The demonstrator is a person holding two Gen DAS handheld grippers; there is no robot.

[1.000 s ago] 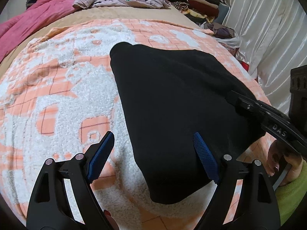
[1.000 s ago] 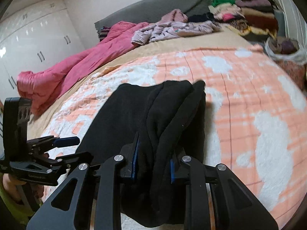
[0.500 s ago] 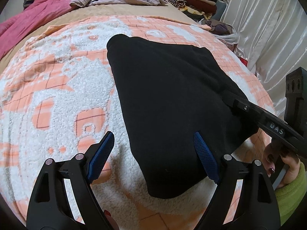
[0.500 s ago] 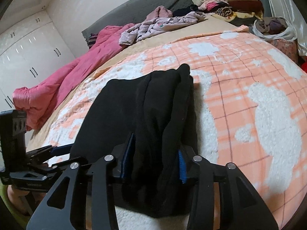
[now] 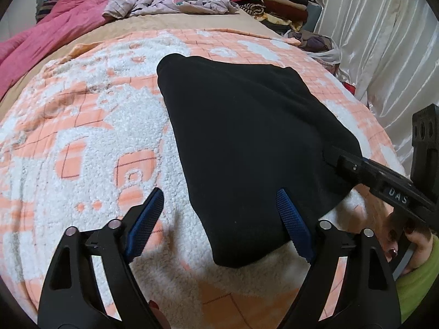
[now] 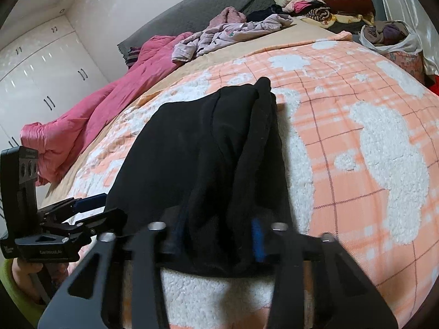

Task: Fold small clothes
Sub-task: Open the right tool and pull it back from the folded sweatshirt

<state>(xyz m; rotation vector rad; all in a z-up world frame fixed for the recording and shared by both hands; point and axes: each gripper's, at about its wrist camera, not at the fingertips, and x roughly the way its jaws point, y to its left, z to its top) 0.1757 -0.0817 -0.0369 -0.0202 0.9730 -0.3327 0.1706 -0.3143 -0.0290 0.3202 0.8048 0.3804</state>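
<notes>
A folded black garment (image 5: 247, 137) lies on the orange-and-white fleece blanket (image 5: 96, 137). My left gripper (image 5: 219, 194) hovers over its near corner with jaws wide and closing. The right pad (image 5: 293, 224) is above the cloth, the left pad (image 5: 145, 219) above bare blanket, and neither presses on anything. My right gripper (image 6: 216, 233) has the garment's bunched edge (image 6: 219, 192) between its blue pads, jaws closing on it. In the left wrist view the right gripper (image 5: 345, 164) bites the garment's right edge. The left gripper (image 6: 90, 203) shows at the left of the right wrist view.
A pink quilt (image 6: 90, 115) lies along the bed's far left. Loose lilac clothes (image 5: 170, 2) and a stack of folded clothes (image 6: 329, 2) sit at the head of the bed. A plastic bag of clothes (image 6: 389, 35) and a white curtain (image 5: 384, 41) are on the right.
The right gripper's jaws spread wider on the bunched edge, then narrowed onto it again, and it sank a little closer to the blanket. The left gripper's jaws narrowed slightly; it stayed in place.
</notes>
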